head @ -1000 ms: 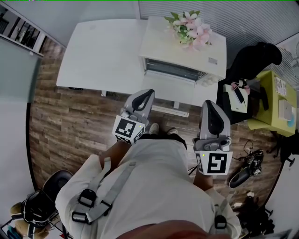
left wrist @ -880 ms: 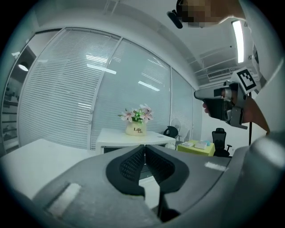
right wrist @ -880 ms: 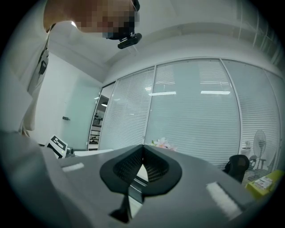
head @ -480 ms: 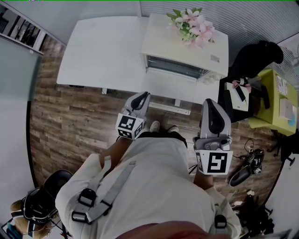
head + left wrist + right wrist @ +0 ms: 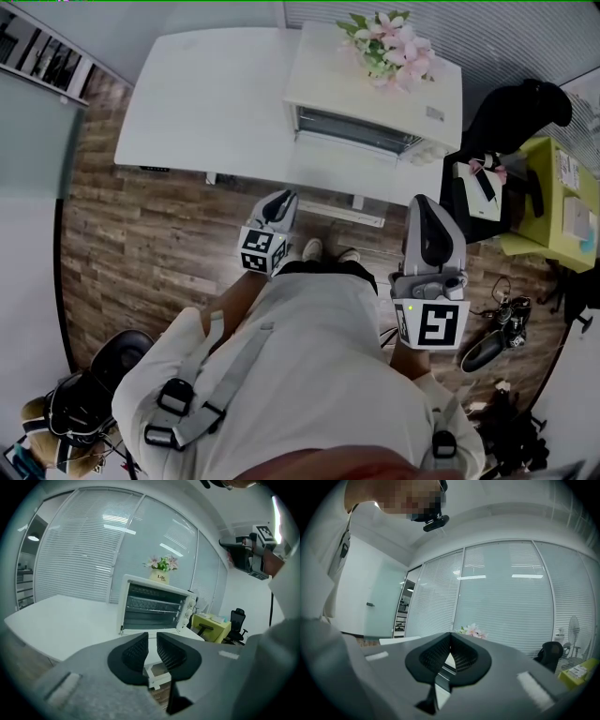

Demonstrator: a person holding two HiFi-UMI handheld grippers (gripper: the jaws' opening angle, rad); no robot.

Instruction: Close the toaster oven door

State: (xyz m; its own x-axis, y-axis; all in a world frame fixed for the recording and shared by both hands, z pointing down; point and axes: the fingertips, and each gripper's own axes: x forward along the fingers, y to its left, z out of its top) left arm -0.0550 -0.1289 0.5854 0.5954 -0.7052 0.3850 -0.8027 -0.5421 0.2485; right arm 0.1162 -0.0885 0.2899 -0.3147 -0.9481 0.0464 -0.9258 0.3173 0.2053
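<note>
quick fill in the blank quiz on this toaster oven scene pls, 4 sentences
1. The toaster oven stands on a white ____.
2. On top of it sits a pot of pink ____.
3. The right gripper has its jaws ____, with nothing between them.
4. The floor is laid in ____ planks.

Missing words: table; flowers; shut; wood

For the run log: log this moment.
left claw: just opening, empty | right claw: shut, empty | white boxy toaster oven: untouched
</note>
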